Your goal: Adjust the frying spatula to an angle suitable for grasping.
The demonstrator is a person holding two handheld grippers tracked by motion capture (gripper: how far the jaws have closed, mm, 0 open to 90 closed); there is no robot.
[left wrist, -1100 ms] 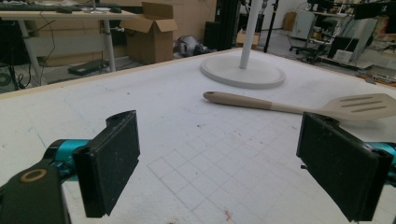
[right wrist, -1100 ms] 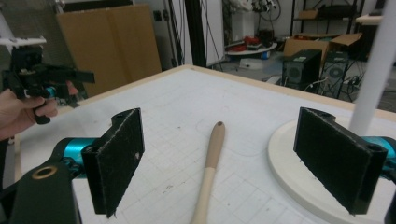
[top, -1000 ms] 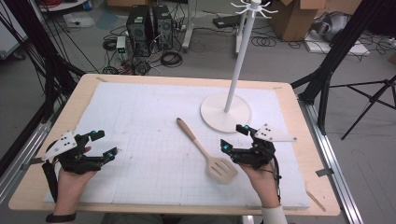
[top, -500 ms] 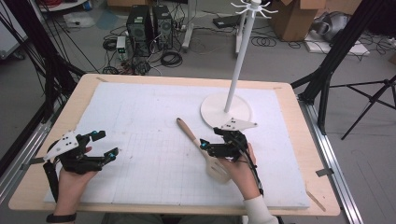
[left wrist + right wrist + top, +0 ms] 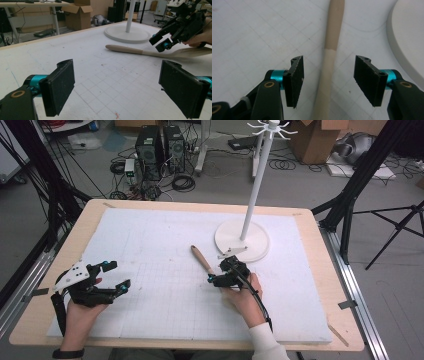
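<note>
A wooden spatula [image 5: 200, 257] lies flat on the white gridded mat [image 5: 150, 240], its darker handle end pointing toward the far left. My right gripper [image 5: 220, 271] hangs low over the shaft, pointing down. In the right gripper view the shaft [image 5: 329, 45] runs up between the two pads [image 5: 295, 80] with a gap on each side. Those jaws have just been closing and touch nothing. My left gripper [image 5: 120, 275] rests near the mat's left front, open and holding nothing. From the left gripper view I see the spatula [image 5: 125, 49] and the right gripper [image 5: 160, 42] beyond my wide pads [image 5: 60, 87].
A white hanging stand with a round base [image 5: 242, 242] and tall pole [image 5: 252, 185] rises just behind the right gripper; its base edge [image 5: 409, 45] is close on the right. The wooden table rim [image 5: 60, 265] borders the mat. Cables and computers lie on the floor beyond.
My right gripper has moved left and down, from beside the spatula's blade to over its shaft, and its jaws have narrowed. The left gripper has stayed put.
</note>
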